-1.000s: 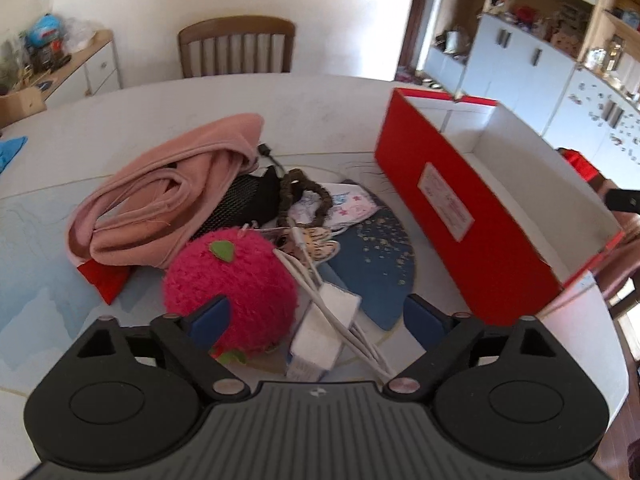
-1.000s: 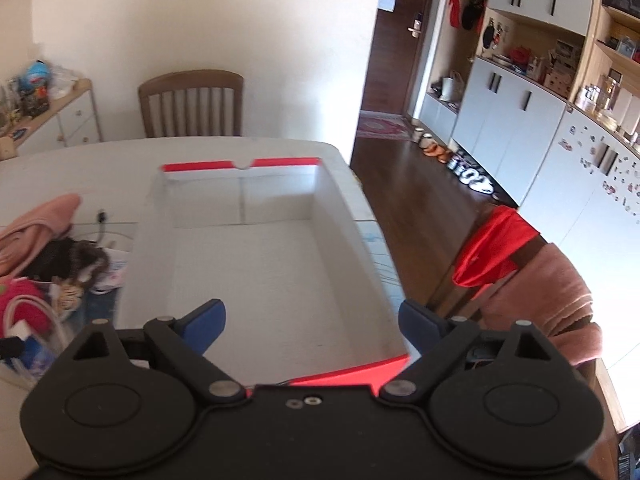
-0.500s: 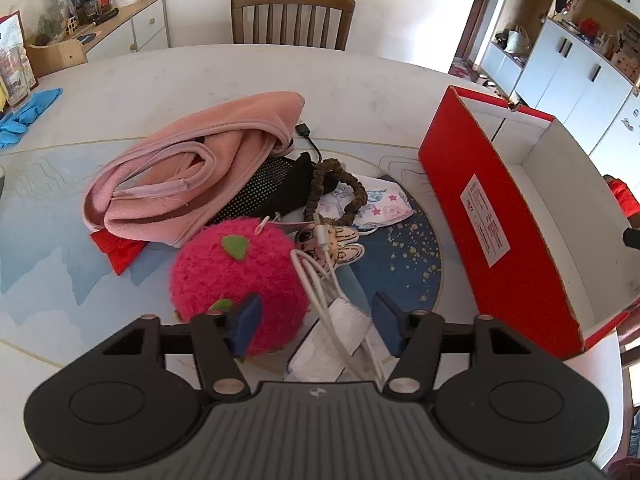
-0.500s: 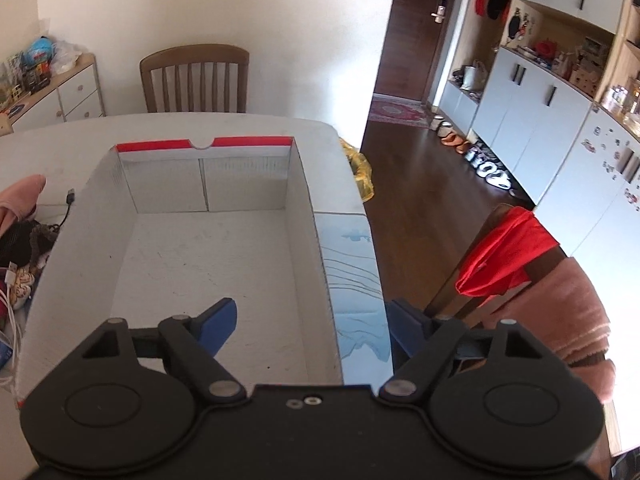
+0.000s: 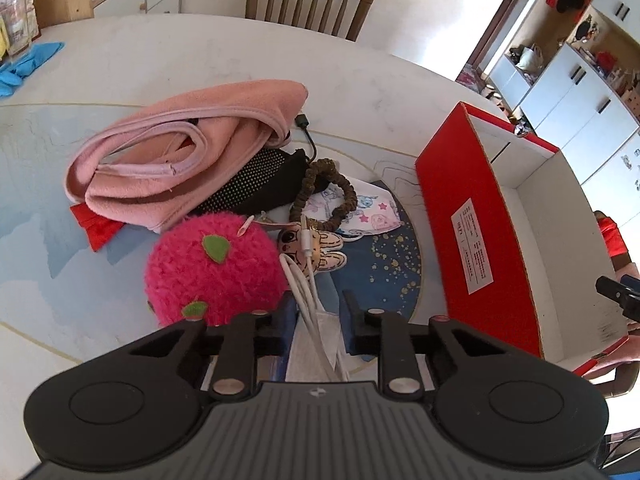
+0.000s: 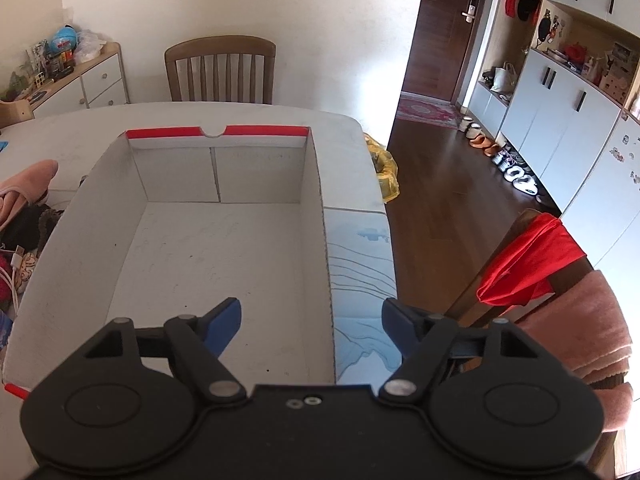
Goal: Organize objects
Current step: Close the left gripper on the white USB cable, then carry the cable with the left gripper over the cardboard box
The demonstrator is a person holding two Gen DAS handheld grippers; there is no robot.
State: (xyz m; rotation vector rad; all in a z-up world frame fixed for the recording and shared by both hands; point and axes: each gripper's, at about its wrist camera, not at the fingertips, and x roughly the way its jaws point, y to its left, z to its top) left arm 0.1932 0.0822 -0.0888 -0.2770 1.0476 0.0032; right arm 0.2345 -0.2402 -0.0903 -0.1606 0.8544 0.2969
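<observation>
Progress: basically 0 items sorted. Box [image 6: 224, 264] is empty in the right wrist view, bare white floor, nothing inside. Same box [image 5: 476, 240] sits at 3 o'clock of the pile in the left wrist view, red wall facing the pile, apart from it.

Pile is all on the table [image 5: 360, 76], in the left wrist view:
- pink cloth [image 5: 180, 156] at 11 o'clock, lying over a black pouch [image 5: 260, 188] and a red scrap [image 5: 94, 226]
- fuzzy pink ball [image 5: 208, 272] at 9 o'clock of the jaws, touching the cable
- brown scrunchie [image 5: 328, 192] at 12 o'clock, on a printed mask [image 5: 368, 216]
- small bunny charm [image 5: 316, 246] under the cable plug
- white cable [image 5: 304, 292] draped over a white mask [image 5: 320, 340], both running back between the fingers

Left gripper [image 5: 316, 320]: jaws closing, cable and white mask between them. Can't tell whether the pads already bite; gap looks nearly gone, so I read it as first pick in progress, not a confirmed hold.

Right gripper [image 6: 312, 320]: jaws wide but closing slightly, straddling the box's right wall, 1 fingertip over the box floor, 1 over the table. Nothing gripped. Looks like it's about to steady the box, my guess only.

Left to do: everything. Finish the grab, carry to the box at 3 o'clock, then the remaining 7 or so pieces. Cable touches ball and charm, so it may drag them along.
</observation>
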